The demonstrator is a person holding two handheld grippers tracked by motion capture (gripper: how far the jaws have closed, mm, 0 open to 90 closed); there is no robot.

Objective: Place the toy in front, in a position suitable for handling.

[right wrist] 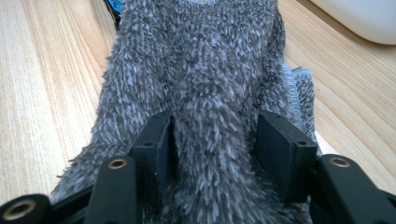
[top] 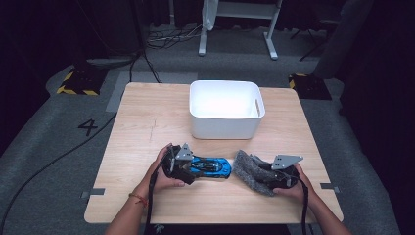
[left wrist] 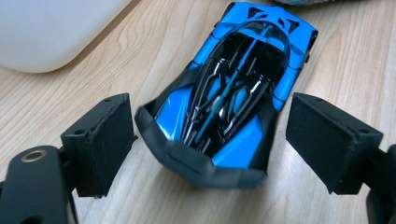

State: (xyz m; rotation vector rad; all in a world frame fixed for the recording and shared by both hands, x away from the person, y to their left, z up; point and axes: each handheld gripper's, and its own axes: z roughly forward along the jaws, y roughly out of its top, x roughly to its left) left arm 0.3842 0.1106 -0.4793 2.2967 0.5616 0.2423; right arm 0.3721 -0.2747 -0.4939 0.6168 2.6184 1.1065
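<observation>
A: What is in the white bin (top: 226, 115)?
B: From the high view it stands at about 12 o'clock on the worktop (top: 147, 122), near the far edge. Its inside is very bright and I see nothing in it, but I cannot say it for sure.

A: And where are the things in hand?
B: The blue toy car (top: 211, 167) lies on the wood at 6 o'clock, in front of the bin and apart from it. The grey fuzzy cloth (top: 250, 170) lies at about 5 o'clock, just beside the car's end; if they touch I cannot tell.

A: How do the tongs stand?
B: The left tongs (left wrist: 210, 135) are spread. The car's nose sits between the jaws, with a gap on each side, so the pads do not press it. The right tongs (right wrist: 215, 140) are around a fold of the cloth; the jaws are spread and I cannot tell if the pads press the fibres.

A: How much room is around?
B: Bare wood is open at 9 o'clock and at 3 o'clock beside the bin. Both hands are close to the near edge at 6 o'clock.
</observation>
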